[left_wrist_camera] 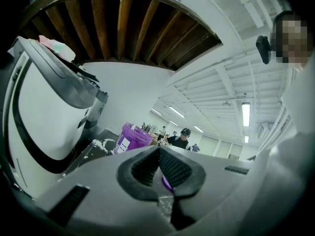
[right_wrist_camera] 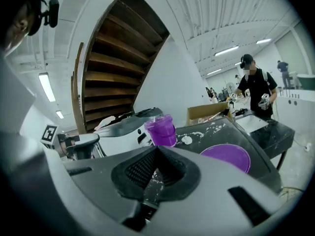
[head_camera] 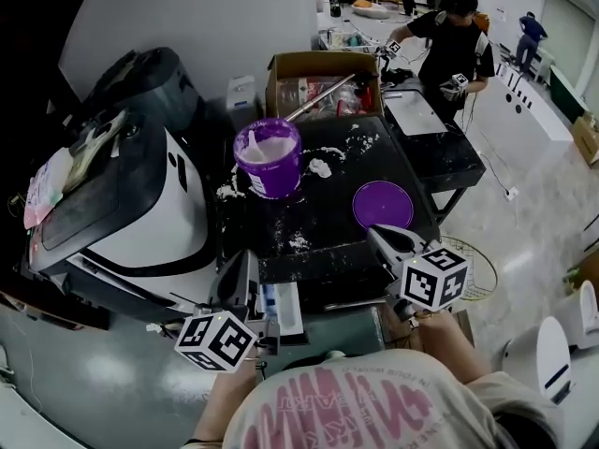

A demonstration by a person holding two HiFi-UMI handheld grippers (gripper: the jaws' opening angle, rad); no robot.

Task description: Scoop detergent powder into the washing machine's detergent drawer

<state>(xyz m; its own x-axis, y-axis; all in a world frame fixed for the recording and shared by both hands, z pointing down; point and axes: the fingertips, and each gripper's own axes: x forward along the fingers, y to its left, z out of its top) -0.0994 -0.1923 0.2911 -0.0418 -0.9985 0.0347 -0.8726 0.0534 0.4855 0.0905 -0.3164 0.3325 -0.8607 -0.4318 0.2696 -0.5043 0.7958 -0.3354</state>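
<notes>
Left claw (left_wrist_camera: 158, 149) pressed together, empty | right claw (right_wrist_camera: 156, 149) pressed together, empty | tub (head_camera: 267, 162) stood open on table (head_camera: 332, 223) beside washer (head_camera: 150, 213), scoop (head_camera: 251, 144) inside, lid (head_camera: 383, 204) near

readable text: none | shirt print (head_camera: 370, 402): illegible | bucket label (head_camera: 258, 182): too small

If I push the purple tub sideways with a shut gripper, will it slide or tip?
Likely slide: the purple tub is broad for its height and looks nearly full of powder, so bottom-heavy. Spilled powder around it on the black table may make it skid easily. With the lid off, a jolt could spill more.
</notes>
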